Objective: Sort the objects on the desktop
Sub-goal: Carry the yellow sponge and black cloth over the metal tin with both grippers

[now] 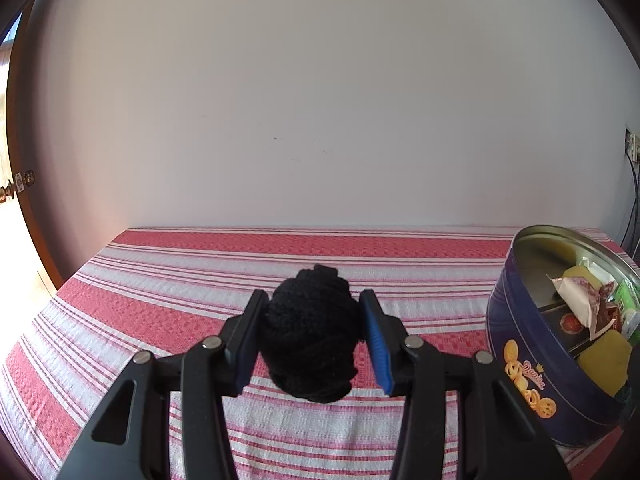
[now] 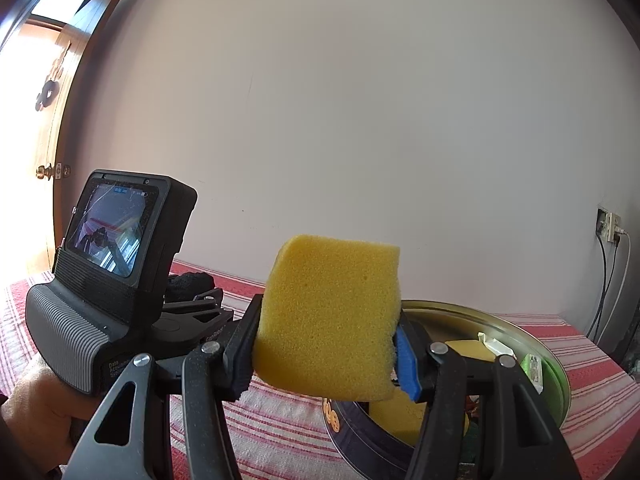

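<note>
My left gripper [image 1: 314, 332] is shut on a black knitted bundle [image 1: 310, 332] and holds it above the red-and-white striped tablecloth [image 1: 160, 308]. A round blue cookie tin [image 1: 520, 360] stands to its right, open, with yellow sponges, wrapped packets and a green pack inside. My right gripper [image 2: 326, 344] is shut on a yellow sponge [image 2: 328, 316] and holds it just above the left rim of the tin [image 2: 556, 364]. Another yellow sponge [image 2: 396, 412] lies in the tin below it.
The left hand-held gripper's body with its screen [image 2: 108, 236] is close on the left in the right wrist view. A plain wall runs behind the table. A door [image 2: 52, 92] is at far left, a wall socket with cables [image 2: 608, 228] at far right.
</note>
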The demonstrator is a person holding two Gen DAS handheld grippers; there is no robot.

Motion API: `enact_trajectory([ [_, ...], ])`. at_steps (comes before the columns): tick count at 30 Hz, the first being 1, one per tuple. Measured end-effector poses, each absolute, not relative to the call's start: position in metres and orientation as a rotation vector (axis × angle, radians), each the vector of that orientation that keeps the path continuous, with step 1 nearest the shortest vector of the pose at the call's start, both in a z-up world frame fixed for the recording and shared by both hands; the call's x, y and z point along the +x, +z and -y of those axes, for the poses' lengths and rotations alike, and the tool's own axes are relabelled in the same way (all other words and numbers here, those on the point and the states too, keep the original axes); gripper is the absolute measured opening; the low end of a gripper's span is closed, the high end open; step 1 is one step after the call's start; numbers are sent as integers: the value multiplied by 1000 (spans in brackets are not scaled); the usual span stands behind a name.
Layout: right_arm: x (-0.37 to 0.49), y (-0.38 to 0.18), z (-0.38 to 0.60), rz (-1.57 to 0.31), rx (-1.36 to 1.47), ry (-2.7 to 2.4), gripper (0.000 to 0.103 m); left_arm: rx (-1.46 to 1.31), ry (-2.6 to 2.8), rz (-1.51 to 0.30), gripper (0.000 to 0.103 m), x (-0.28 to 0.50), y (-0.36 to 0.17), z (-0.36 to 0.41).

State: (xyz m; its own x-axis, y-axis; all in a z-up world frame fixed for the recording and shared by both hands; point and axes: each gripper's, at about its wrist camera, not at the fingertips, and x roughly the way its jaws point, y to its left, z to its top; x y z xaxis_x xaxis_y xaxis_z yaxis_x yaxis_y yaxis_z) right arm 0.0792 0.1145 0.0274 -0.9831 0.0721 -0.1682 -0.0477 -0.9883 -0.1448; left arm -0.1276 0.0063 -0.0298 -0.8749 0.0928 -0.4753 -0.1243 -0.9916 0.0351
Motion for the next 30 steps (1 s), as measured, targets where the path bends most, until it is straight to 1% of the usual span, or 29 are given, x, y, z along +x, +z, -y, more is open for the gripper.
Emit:
enact_trajectory([
  [15, 76, 24, -125, 220, -277, 3042, 59, -721, 2908, -106, 46, -104, -25, -26],
  [19, 87, 28, -104, 215, -277, 3034, 59, -737, 2892, -83, 46, -103, -27, -23],
  [27, 93, 28, -115, 209, -264, 3003, 59, -718, 2869, -102, 46, -88, -26, -37],
  [30, 94, 27, -123, 204, -255, 2983, 59, -693, 2859, -83, 46, -80, -21, -42],
])
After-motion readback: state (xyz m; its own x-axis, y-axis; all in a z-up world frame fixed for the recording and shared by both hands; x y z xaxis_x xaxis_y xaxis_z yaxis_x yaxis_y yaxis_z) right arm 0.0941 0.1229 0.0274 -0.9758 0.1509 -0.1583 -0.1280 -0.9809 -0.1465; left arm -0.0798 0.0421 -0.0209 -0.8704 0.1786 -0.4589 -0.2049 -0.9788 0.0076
